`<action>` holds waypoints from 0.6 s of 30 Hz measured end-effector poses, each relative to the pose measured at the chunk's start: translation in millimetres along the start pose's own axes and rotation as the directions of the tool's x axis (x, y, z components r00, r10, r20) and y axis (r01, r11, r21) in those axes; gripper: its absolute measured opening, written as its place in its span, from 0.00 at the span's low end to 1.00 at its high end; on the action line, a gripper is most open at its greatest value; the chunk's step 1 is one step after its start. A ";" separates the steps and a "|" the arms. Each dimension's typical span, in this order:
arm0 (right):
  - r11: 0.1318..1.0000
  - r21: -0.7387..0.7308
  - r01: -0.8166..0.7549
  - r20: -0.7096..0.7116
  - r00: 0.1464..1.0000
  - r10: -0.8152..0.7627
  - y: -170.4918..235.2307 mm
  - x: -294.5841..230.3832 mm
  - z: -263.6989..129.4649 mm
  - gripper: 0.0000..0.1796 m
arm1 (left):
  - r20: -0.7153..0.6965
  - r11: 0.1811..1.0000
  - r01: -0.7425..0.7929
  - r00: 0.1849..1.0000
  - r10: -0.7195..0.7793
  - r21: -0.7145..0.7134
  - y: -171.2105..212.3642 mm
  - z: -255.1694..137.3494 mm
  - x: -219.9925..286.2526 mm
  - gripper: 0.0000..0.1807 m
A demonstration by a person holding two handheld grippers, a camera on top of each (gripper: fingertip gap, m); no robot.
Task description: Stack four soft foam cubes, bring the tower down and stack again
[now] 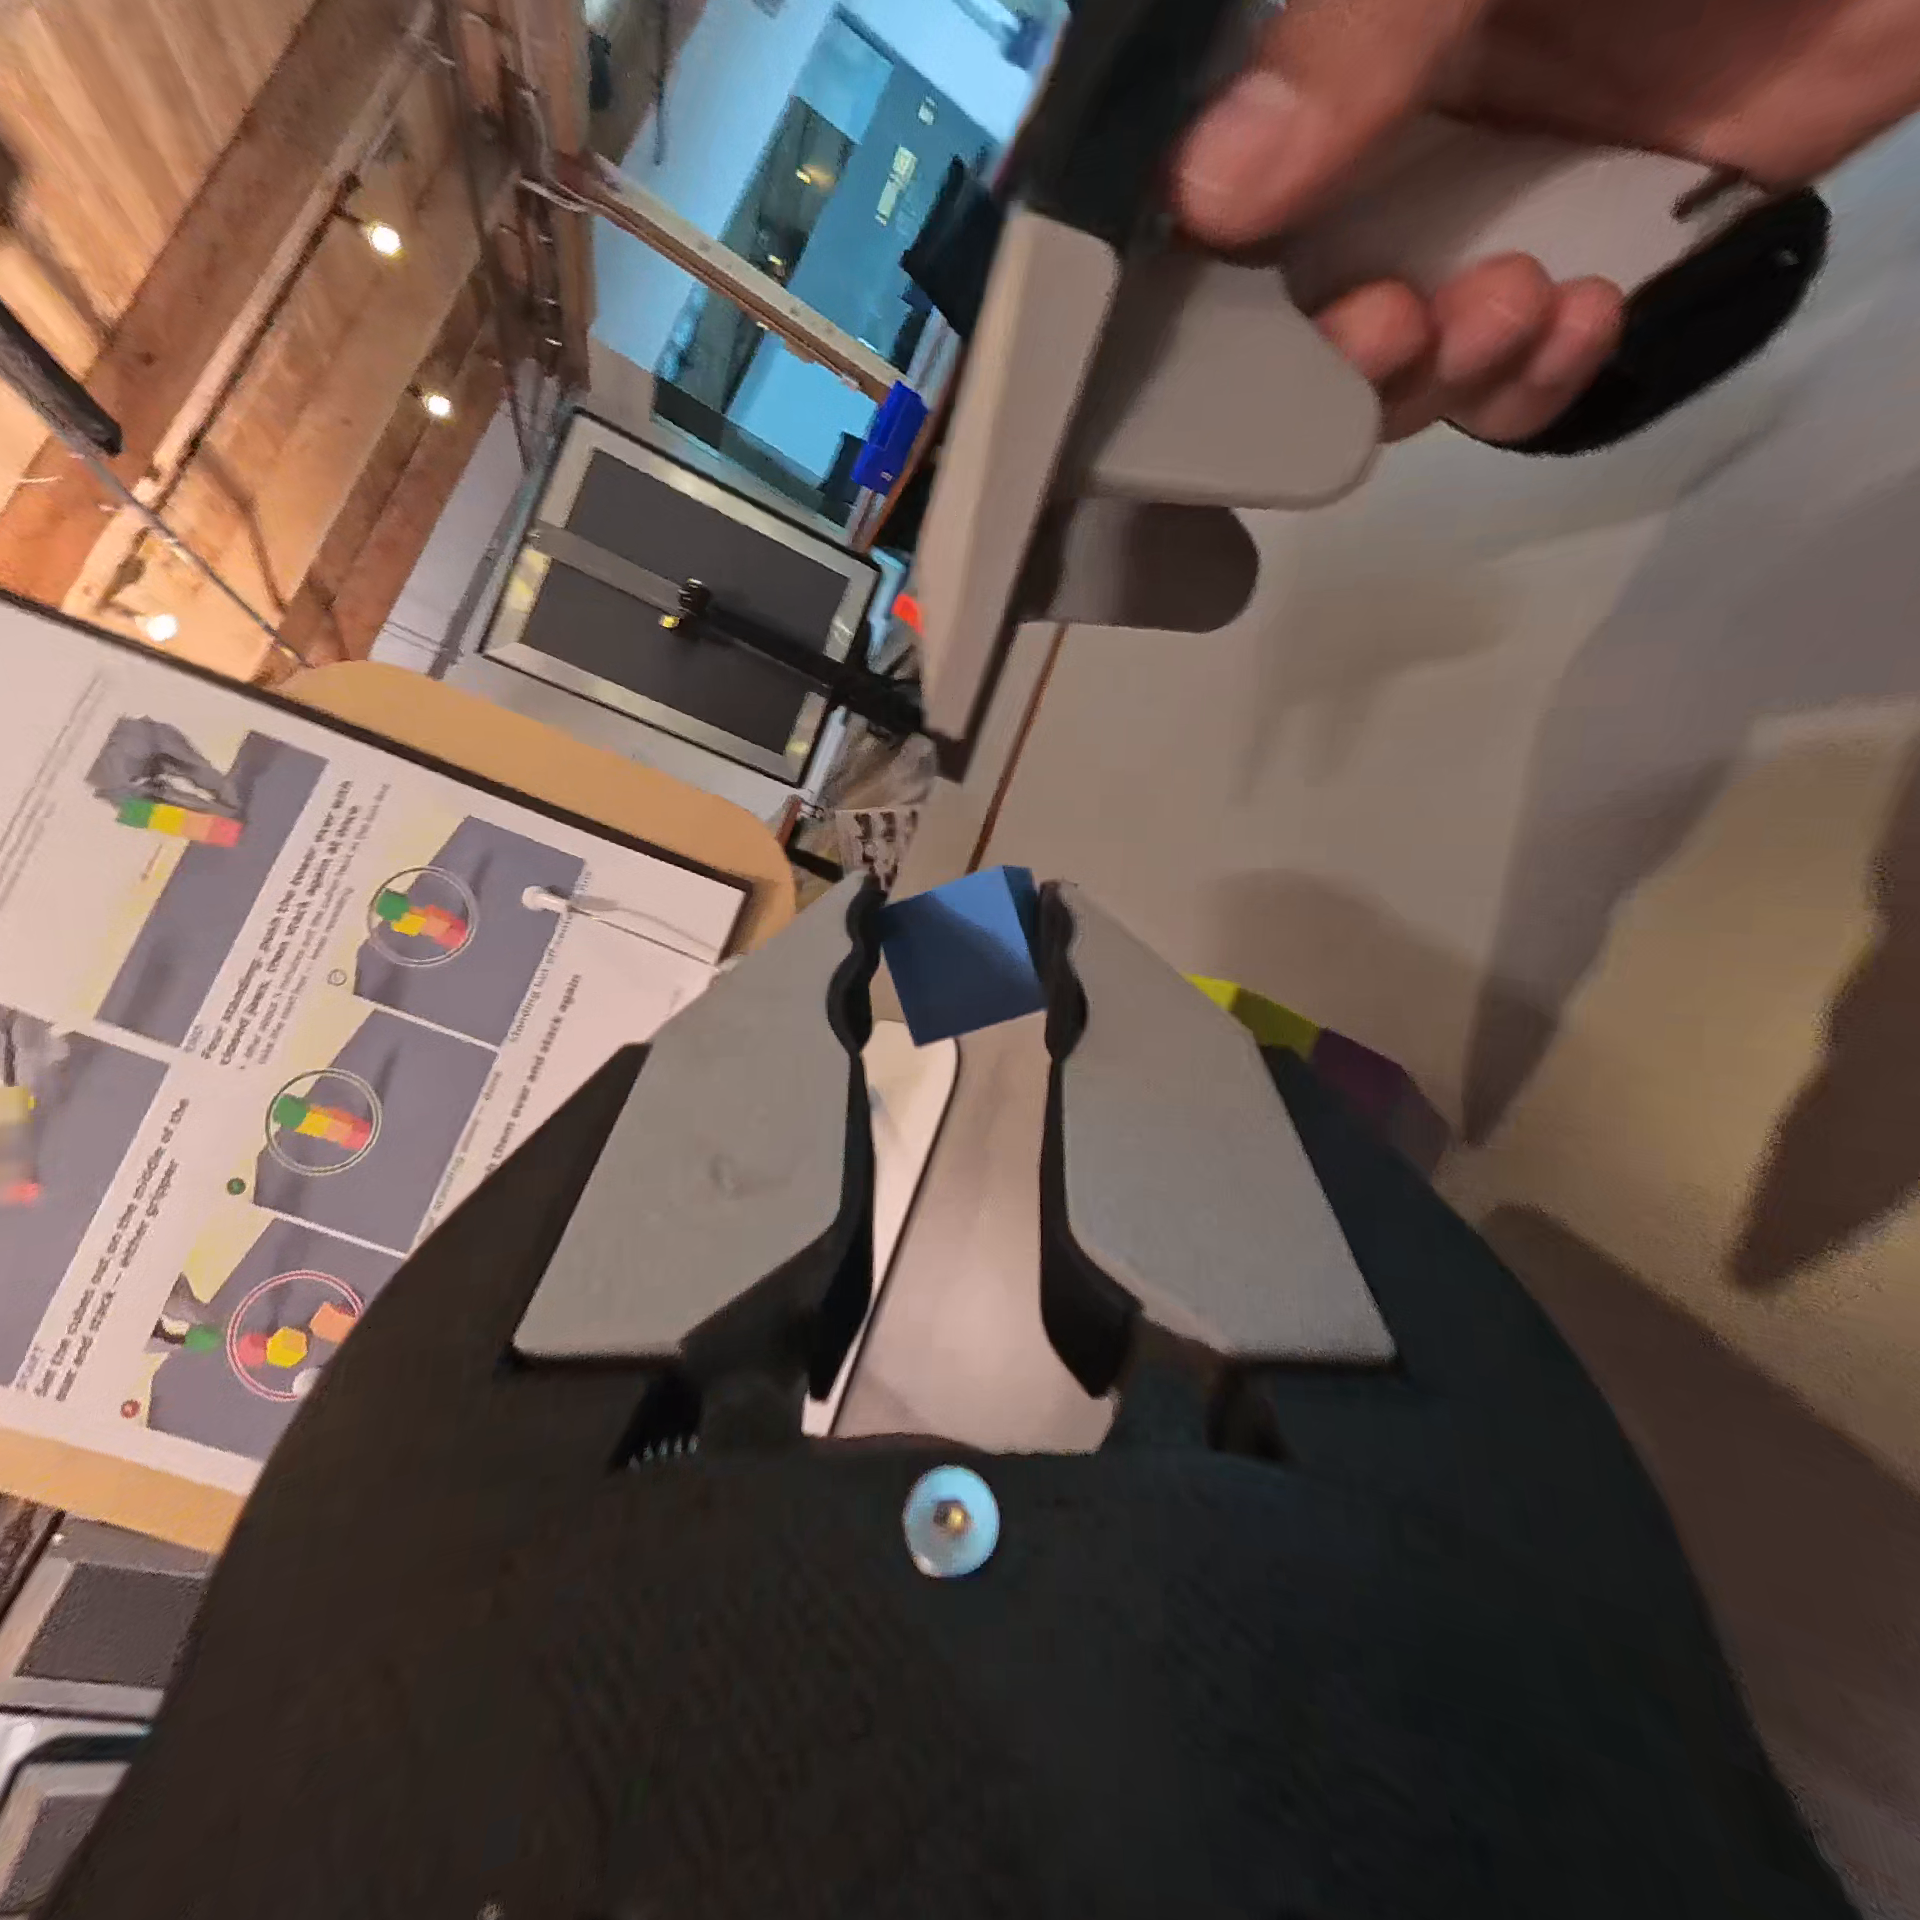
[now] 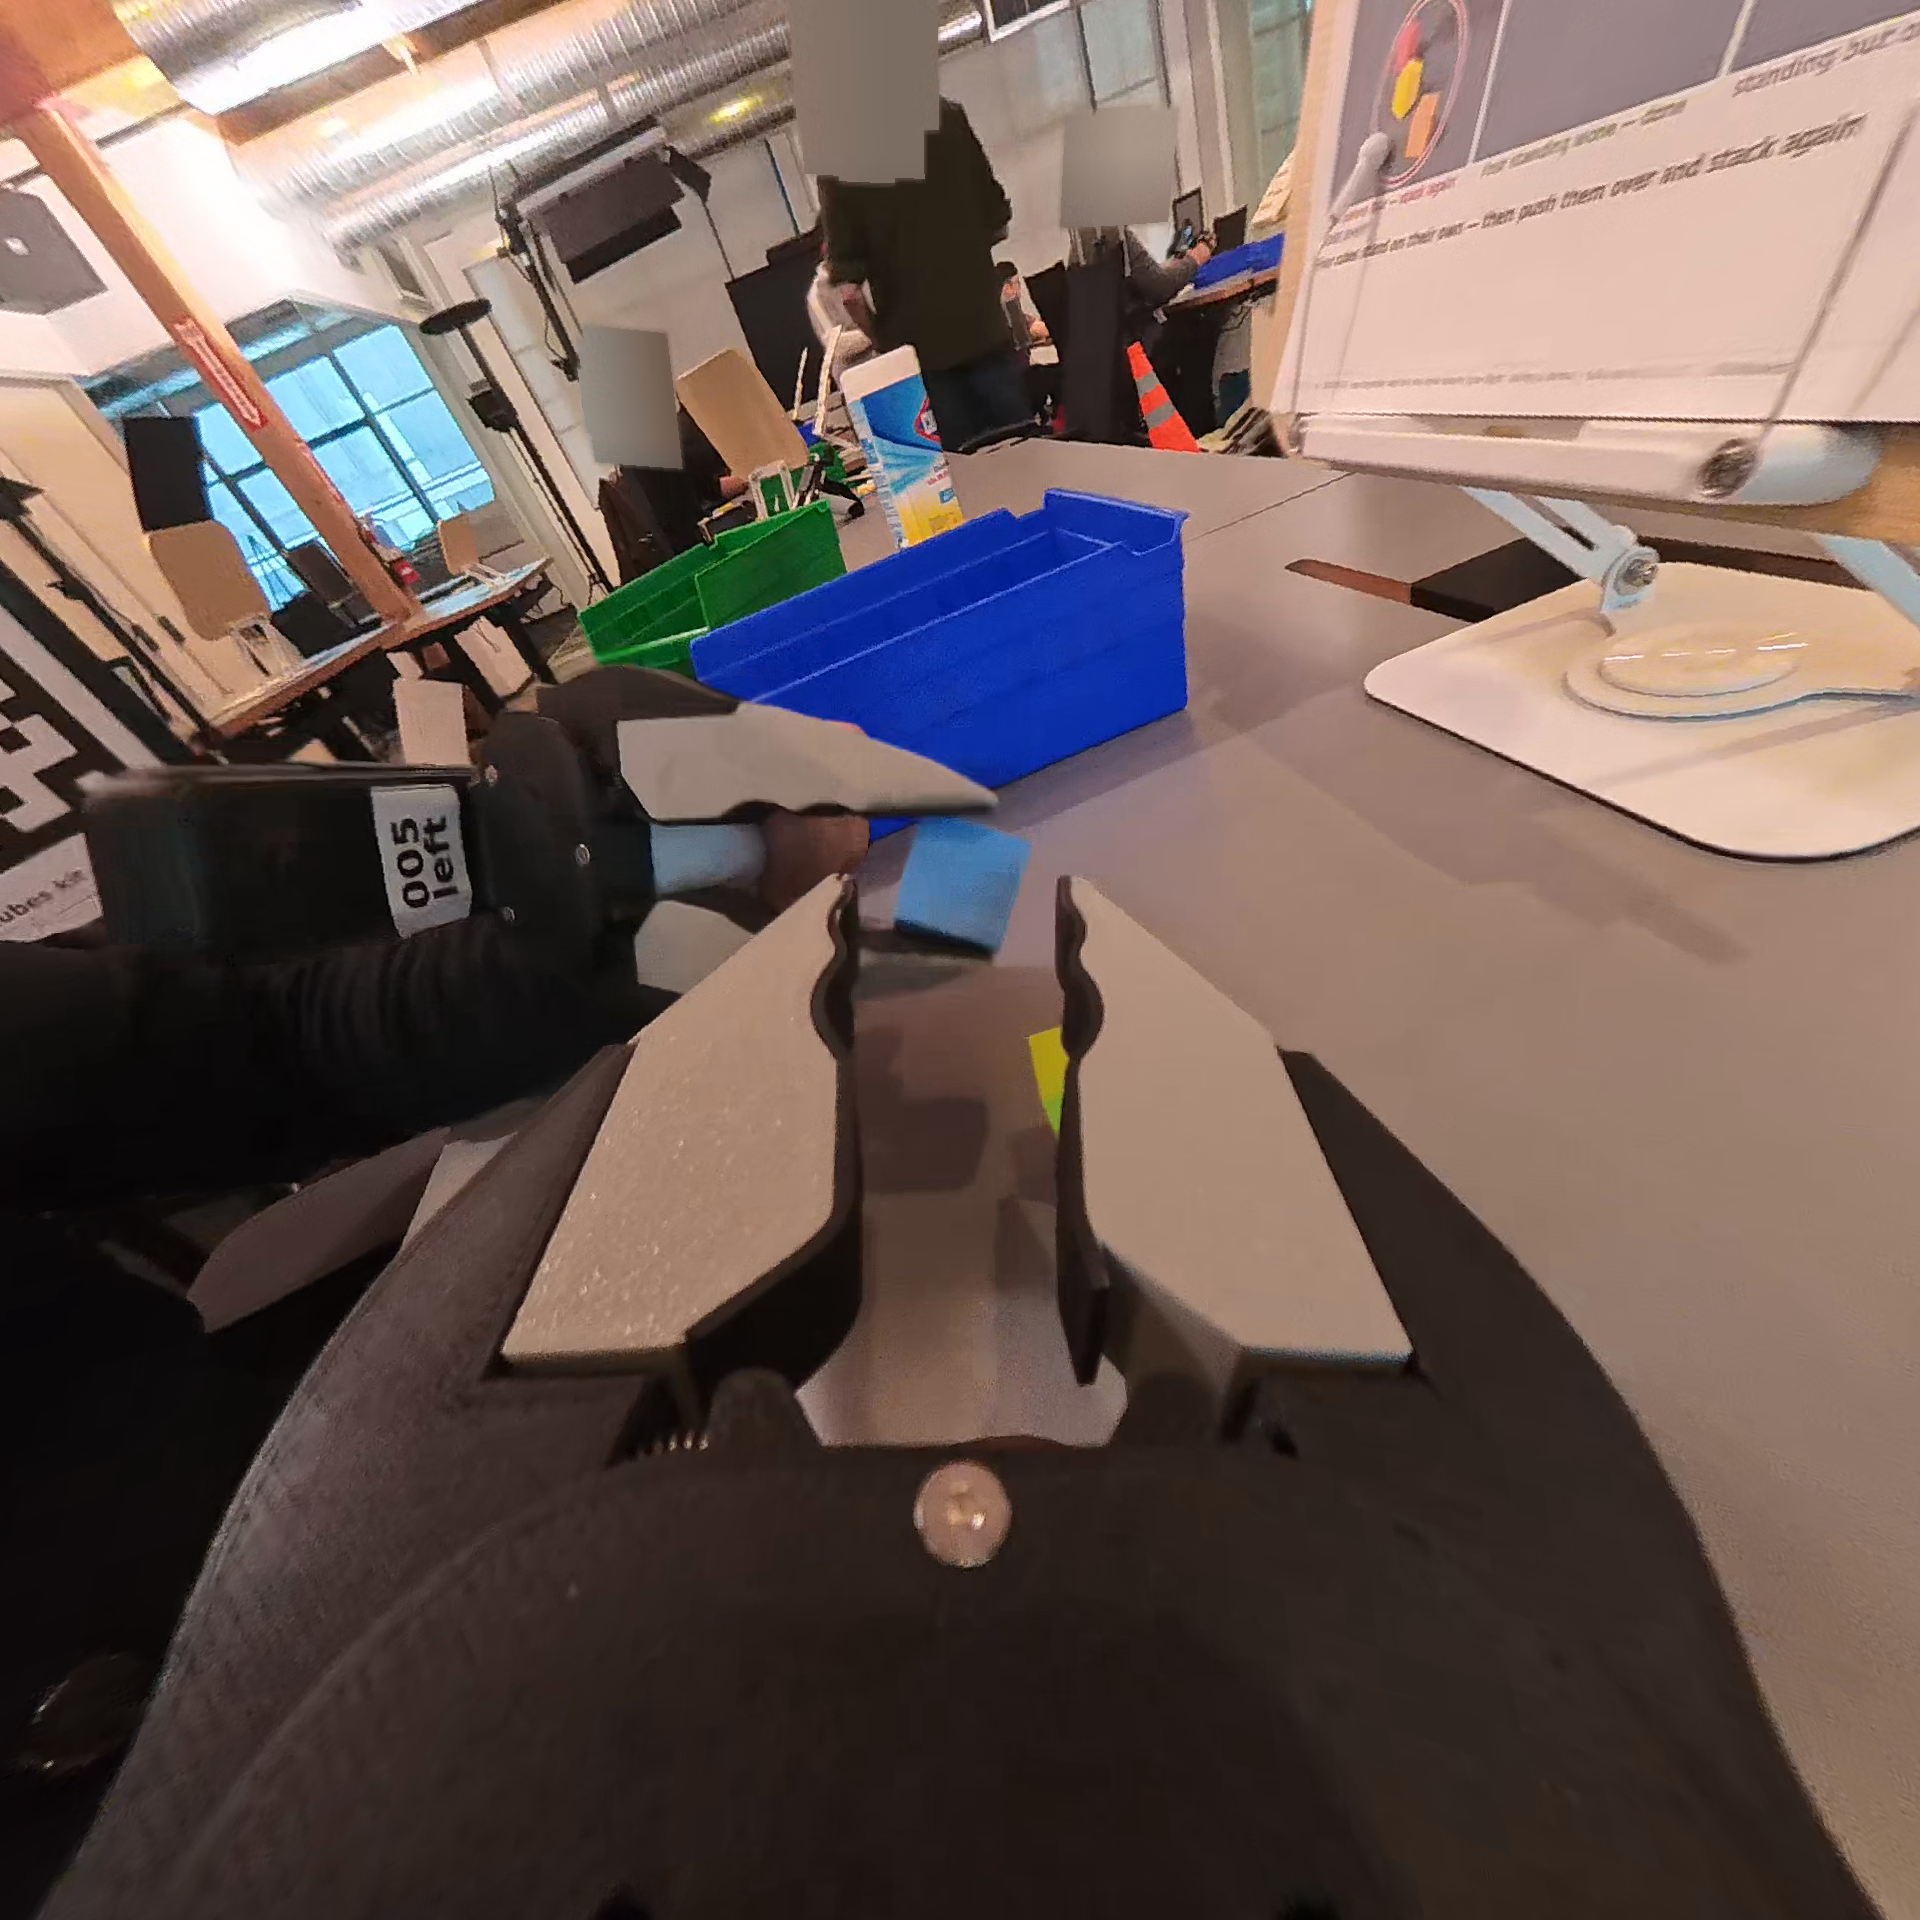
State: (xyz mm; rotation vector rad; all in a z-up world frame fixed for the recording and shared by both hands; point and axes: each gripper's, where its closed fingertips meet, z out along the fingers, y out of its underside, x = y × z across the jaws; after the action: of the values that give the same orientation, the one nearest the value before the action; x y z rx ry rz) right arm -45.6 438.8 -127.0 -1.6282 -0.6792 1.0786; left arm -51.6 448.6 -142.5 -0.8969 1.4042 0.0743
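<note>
In the left wrist view my left gripper (image 1: 954,940) is rolled onto its side and shut on a blue foam cube (image 1: 961,956), held tilted between the fingertips. The right wrist view shows that cube (image 2: 961,899) just over the grey table (image 2: 1455,1091), under the left gripper's upper finger (image 2: 810,769). My right gripper (image 2: 956,935) is open and empty, close behind the blue cube. A yellow-green cube (image 2: 1047,1075) peeks out beside its right finger. In the left wrist view the yellow-green cube (image 1: 1247,1013) and a purple cube (image 1: 1361,1070) lie together beyond the left gripper's right finger.
A blue bin (image 2: 935,665) and a green bin (image 2: 707,592) stand behind the cubes. An instruction board (image 2: 1610,208) on a white stand base (image 2: 1662,727) is at the right. A wipes canister (image 2: 899,457) and people are farther back. A hand (image 1: 1455,312) holds the right gripper. Both grippers' tips are close together, under 4 cm apart.
</note>
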 end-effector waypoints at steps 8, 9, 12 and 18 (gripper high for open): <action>0.995 -0.103 0.016 -0.045 0.999 -0.021 20.3 -2.4 20.1 0.17 | 0.002 0.997 -0.070 0.998 0.070 -0.041 3.5 -1.2 8.7 0.16; 0.994 -0.108 0.017 -0.052 0.998 -0.022 21.1 -1.9 20.9 0.17 | 0.006 0.996 -0.078 0.997 0.078 -0.041 2.9 -2.2 8.0 0.16; 0.993 -0.114 0.019 -0.049 0.999 -0.025 22.4 -3.7 23.0 0.16 | 0.012 0.995 -0.094 0.995 0.094 -0.037 0.2 -4.8 7.8 0.16; 0.991 -0.131 0.023 -0.042 0.999 -0.029 24.6 -8.4 29.1 0.15 | 0.040 0.985 -0.167 0.985 0.169 -0.034 -3.5 -7.0 7.4 0.16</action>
State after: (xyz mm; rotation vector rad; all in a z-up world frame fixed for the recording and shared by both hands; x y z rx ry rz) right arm -77.2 436.7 -149.8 -1.7449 -0.7530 0.9944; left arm -53.7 438.8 -146.6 -0.7963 1.4402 0.2420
